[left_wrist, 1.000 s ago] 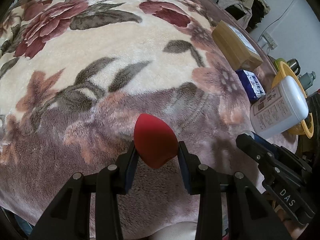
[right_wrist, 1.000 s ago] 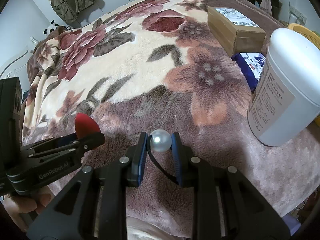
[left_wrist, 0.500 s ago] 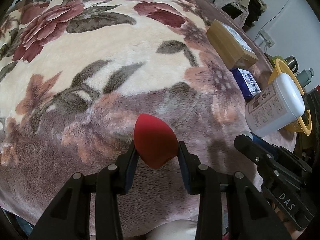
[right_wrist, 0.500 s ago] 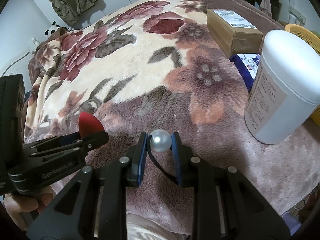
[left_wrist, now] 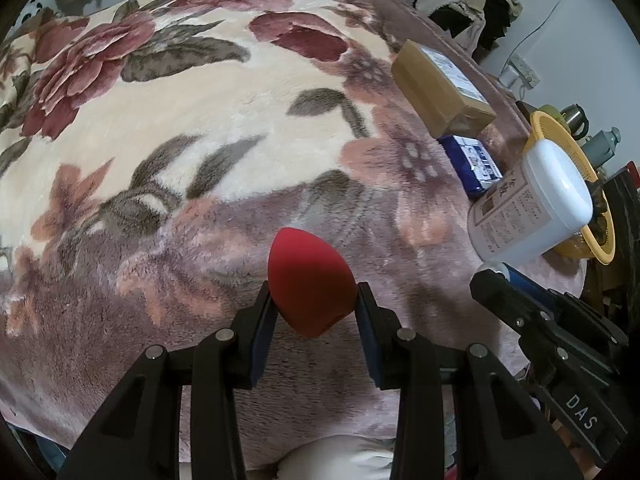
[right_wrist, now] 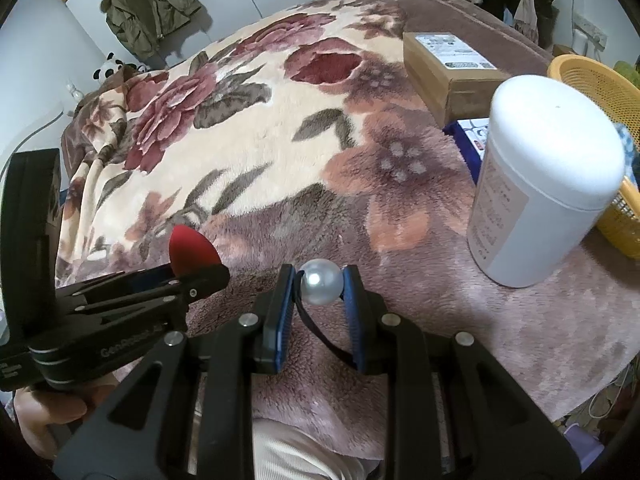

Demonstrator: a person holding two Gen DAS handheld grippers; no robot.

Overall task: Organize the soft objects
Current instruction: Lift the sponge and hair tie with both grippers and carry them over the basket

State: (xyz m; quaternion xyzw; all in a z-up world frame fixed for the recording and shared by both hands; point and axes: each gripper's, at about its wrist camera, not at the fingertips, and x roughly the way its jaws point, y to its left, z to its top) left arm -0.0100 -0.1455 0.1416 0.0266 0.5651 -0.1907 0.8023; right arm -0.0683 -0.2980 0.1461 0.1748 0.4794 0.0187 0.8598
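My left gripper [left_wrist: 314,304] is shut on a red teardrop-shaped makeup sponge [left_wrist: 310,280] and holds it above the floral blanket [left_wrist: 200,120]. The sponge also shows in the right wrist view [right_wrist: 192,250], at the left. My right gripper [right_wrist: 320,284] is shut on a pearl bead hair tie [right_wrist: 321,287], whose black elastic loop hangs between the fingers. The right gripper shows in the left wrist view [left_wrist: 496,280] at the lower right. Both grippers hover over the near edge of the bed.
A white cylindrical jar [right_wrist: 536,184] stands on the blanket at the right, beside a yellow mesh basket [right_wrist: 600,92]. A cardboard box [right_wrist: 448,68] and a blue packet [left_wrist: 472,160] lie behind it. Clothes hang at the back wall.
Both grippers have risen and drawn back a little from the bed, so more of the room shows. Each still holds its object.
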